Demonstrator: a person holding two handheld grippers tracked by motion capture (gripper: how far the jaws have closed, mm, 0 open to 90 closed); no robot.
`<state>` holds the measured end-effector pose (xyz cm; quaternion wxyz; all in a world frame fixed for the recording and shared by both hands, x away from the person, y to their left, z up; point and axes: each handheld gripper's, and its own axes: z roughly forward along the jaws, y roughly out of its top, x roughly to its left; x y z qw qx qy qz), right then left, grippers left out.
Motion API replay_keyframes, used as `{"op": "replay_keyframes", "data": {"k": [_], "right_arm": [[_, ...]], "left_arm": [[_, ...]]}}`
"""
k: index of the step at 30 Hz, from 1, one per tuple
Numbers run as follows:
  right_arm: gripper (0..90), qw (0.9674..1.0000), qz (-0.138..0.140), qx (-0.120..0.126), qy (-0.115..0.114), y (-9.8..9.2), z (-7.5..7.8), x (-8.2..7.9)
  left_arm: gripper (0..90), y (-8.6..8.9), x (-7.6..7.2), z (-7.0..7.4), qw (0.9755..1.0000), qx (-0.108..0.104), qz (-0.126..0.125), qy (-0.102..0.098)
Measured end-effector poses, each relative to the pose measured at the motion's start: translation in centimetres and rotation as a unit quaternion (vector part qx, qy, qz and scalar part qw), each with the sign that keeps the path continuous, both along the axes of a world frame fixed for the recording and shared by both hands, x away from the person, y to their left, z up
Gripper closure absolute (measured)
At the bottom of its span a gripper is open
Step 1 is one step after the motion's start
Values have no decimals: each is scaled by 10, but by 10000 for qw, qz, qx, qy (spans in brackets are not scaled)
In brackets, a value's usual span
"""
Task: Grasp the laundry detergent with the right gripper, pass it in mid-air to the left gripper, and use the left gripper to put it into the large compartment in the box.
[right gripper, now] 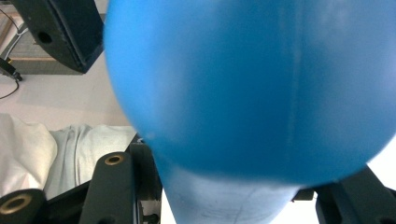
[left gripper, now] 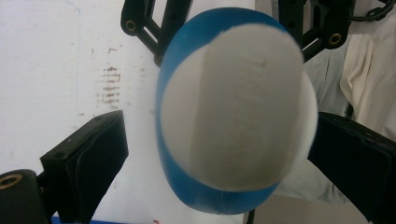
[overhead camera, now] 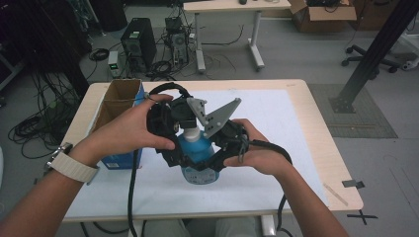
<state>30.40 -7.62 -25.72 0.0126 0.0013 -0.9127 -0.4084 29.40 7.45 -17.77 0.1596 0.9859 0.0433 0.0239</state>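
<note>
Blue bottle (overhead camera: pixel 199 157) upright, right gripper (overhead camera: pixel 217 157) clamping body; contents unclear.

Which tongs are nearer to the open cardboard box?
Left. The left tongs work at the blue bottle's white cap, right beside the cardboard box. The right tongs grip the bottle's body, on its far side from the box.

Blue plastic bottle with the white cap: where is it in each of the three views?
High view: the blue plastic bottle with the white cap stands at table centre, between both grippers.
Left gripper view: centre, seen cap-first.
Right gripper view: upper centre, its blue body close up.
Shared landmark: the white table mat.
</note>
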Motion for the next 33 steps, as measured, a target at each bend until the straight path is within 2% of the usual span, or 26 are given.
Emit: {"op": "replay_keyframes", "data": {"k": [5, 33], "right_arm": [[441, 10000, 24, -22, 12, 1, -1, 1], [441, 9998, 99, -147, 30, 4, -3, -1]], "left_arm": [[82, 0, 1, -1, 10000, 6, -30, -24], [234, -4, 2, -8, 9998, 18, -160, 113]]}}
